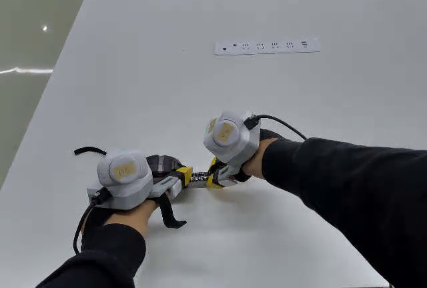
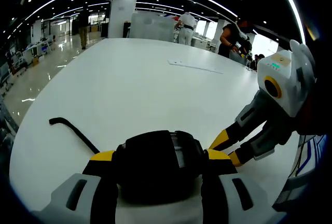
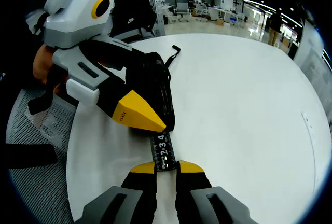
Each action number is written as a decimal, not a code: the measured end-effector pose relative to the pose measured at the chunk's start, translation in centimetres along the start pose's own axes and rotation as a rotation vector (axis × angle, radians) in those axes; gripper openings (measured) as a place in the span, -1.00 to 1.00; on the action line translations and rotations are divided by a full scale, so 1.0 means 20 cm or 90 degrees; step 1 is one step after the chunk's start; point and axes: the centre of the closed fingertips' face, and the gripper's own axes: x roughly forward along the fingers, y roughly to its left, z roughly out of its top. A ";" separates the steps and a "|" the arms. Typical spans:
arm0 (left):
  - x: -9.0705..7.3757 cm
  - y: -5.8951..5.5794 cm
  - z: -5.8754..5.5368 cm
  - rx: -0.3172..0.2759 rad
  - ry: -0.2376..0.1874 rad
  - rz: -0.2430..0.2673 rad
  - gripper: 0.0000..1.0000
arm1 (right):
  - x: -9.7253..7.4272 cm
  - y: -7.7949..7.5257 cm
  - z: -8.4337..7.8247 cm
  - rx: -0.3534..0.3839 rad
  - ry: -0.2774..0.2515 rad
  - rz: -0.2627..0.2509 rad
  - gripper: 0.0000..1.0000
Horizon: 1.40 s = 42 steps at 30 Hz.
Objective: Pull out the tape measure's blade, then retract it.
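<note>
A: Where's the tape measure (image 2: 158, 175)?

B: Right between the jaws of the left claw (image 2: 161, 156). That claw is clamped on the black case, one yellow tip on each side, down on the white worktop (image 1: 200, 88).

A: And the right claw (image 3: 166, 168)?

B: It faces the left claw, tip to tip and very near it. Its jaws are pressed together on the end of the blade (image 3: 162, 149).

A: How much blade is out?

B: A short stretch, running from the case's mouth straight into the right claw. The numbers 2, 3 and 4 show just ahead of its tips.

A: Anything else near the claws?

B: A black strap (image 2: 72, 130) trails out from the case to one side of the left claw and lies flat. A white power strip (image 1: 267, 46) lies well beyond both claws, further up the worktop.
</note>
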 end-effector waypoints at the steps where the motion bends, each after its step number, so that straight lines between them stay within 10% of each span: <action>1: 0.00 0.00 0.00 0.000 0.000 0.000 0.19 | 0.00 0.00 0.00 0.001 -0.001 0.000 -0.83; 42: 0.00 -0.01 0.00 -0.003 0.000 -0.005 0.20 | 0.07 0.03 0.11 -0.007 -0.023 0.001 -0.83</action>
